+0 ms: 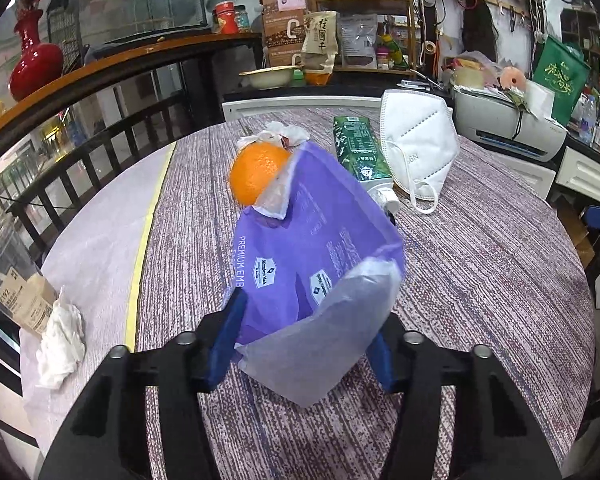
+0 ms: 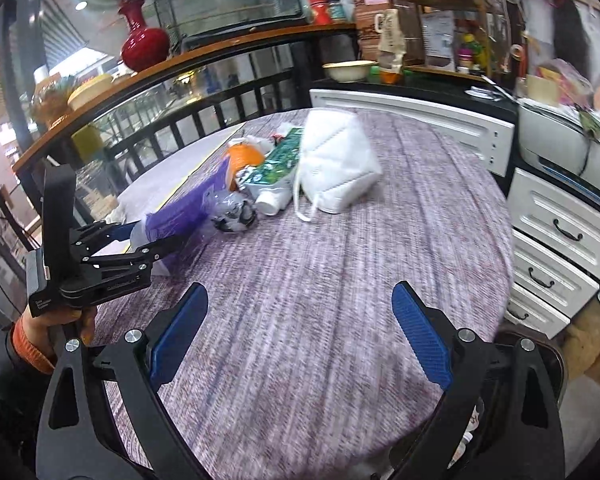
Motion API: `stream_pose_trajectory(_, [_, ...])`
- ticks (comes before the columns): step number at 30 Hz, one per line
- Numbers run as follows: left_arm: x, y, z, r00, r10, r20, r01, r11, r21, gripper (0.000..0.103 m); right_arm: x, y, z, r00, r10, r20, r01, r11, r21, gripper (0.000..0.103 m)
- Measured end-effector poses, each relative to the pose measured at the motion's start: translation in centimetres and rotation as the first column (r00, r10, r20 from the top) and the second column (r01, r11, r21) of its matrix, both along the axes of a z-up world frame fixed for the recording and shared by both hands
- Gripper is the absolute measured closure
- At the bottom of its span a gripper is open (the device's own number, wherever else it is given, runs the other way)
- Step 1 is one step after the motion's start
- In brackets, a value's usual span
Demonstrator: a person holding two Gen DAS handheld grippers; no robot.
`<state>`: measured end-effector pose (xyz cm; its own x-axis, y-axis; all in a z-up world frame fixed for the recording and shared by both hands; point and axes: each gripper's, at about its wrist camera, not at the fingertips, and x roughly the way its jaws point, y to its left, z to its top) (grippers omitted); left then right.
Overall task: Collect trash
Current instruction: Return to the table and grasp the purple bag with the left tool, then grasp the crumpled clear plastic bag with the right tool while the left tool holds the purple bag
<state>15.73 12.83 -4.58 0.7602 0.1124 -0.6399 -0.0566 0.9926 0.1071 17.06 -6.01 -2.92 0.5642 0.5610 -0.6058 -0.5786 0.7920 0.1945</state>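
Left wrist view: left gripper [image 1: 304,344] has its blue pads clamped on the near end of a purple plastic bag [image 1: 324,236], bag lifted off the table [image 1: 480,280] & sticking fwd. Behind it: orange [image 1: 256,174], green tube [image 1: 360,152], white face mask [image 1: 420,148]. Crumpled tissue [image 1: 62,346] at left edge. Right gripper [image 2: 300,340] is spread wide w/ nothing between the pads, over bare tabletop.

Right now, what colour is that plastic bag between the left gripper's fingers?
Purple with white print, the plastic bag shows best in the left wrist view.
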Motion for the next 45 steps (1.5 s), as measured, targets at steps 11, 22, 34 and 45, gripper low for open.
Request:
stream_pose_trajectory(11, [-3.3,0.6,3.1,0.982,0.015,0.188,-0.013,1.000,-0.014,0.065,3.9,8.0,-0.9,0.991,0.096,-0.092,-0.099,0.995,-0.032,0.011])
stream_pose_trajectory(22, [-4.4,2.5,4.8,0.957,0.083,0.279,-0.072,0.996,-0.048,0.065,7.5,16.5,-2.2,0.987,0.130,-0.094,-0.143,0.979,-0.147,0.019])
stream_pose_trajectory(34, [-4.2,2.7,4.0,0.963,0.070,0.262,-0.047,0.994,-0.094,0.065,8.5,16.9,-3.1,0.987,0.125,-0.097,-0.142,0.971,-0.191,0.051])
stream_pose_trajectory(45, [-4.4,1.5,4.0,0.964,0.043,0.264,-0.020,0.996,-0.091,0.065,5.2,12.9,-1.0,0.991,0.123,-0.050,-0.129,0.981,-0.144,0.052])
